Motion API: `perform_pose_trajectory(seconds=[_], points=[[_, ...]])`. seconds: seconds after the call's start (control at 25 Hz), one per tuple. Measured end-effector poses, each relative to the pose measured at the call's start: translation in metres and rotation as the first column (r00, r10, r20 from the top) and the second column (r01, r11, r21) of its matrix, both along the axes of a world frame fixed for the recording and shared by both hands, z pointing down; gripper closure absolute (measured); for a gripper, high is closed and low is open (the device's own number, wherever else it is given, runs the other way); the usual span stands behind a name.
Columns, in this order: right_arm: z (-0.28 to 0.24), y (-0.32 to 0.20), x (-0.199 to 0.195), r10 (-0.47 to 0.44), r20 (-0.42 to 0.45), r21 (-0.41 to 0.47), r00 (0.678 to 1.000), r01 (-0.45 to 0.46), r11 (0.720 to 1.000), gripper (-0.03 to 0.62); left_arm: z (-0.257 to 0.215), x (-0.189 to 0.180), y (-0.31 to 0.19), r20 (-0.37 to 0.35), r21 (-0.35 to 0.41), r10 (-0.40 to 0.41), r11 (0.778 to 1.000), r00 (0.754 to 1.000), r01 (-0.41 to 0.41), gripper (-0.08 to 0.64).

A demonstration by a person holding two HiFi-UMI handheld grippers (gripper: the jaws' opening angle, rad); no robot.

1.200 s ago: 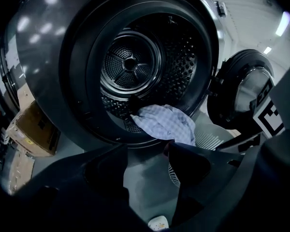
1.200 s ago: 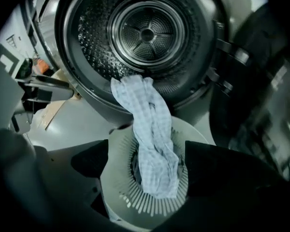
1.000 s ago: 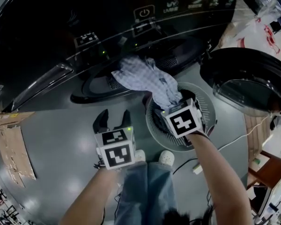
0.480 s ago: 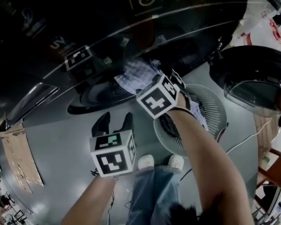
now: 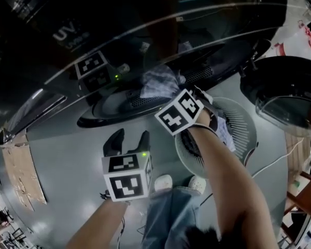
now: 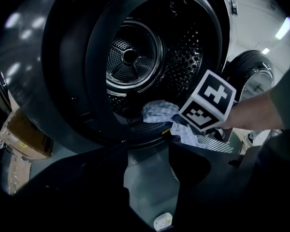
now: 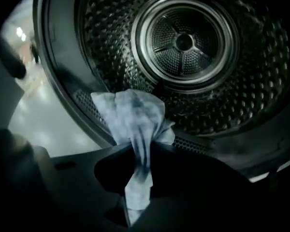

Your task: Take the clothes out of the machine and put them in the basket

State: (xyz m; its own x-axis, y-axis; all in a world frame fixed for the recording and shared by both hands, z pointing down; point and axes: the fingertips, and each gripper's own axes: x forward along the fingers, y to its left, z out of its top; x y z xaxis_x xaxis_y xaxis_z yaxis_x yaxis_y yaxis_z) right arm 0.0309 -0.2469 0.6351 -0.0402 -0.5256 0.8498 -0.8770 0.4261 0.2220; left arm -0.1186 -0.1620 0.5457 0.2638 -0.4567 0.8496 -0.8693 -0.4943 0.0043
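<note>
Across drum lip [image 5: 114,104] — pale cloth [image 5: 160,81] stretched long, running toward basket [image 5: 244,122].

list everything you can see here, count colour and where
dark front-loading laundry machine: one, black, ahead, drum open
round machine door: one, dark, swung open at right
light checked cloth: one, pale blue-white, draped over the drum rim
round slatted plastic basket: one, white, floor below the opening
flattened cardboard: one, brown, floor at left
left hand-held gripper: one, black, jaws apart, empty
right hand-held gripper: one, black, jaws just closed on the cloth
</note>
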Motion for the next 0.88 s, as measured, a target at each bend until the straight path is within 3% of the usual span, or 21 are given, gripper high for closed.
perform_pose_trajectory(seconds=[0.12,0.4,0.56,0.88], points=[[-0.013,0.006,0.004,0.04,0.08,-0.004,0.996,-0.04,0.999,0.538,-0.001,0.0,0.001,0.003,0.001,-0.008,1.0,1.0,0.008,0.301],[-0.041,0.038,0.023,-0.004,0.081,-0.01,0.997,0.005,1.0,0.538,-0.017,0.011,0.008,-0.008,0.011,-0.041,0.999,0.999,0.041,0.31],[-0.083,0.06,0.027,-0.067,0.117,0.043,0.991,0.063,0.997,0.538,-0.037,0.016,0.022,-0.003,0.008,-0.031,0.999,1.0,0.031,0.314],[-0.155,0.125,0.052,0.052,0.182,0.032,0.982,-0.059,0.998,0.537,-0.08,0.013,0.056,0.018,0.032,-0.026,0.999,0.999,0.026,0.319]])
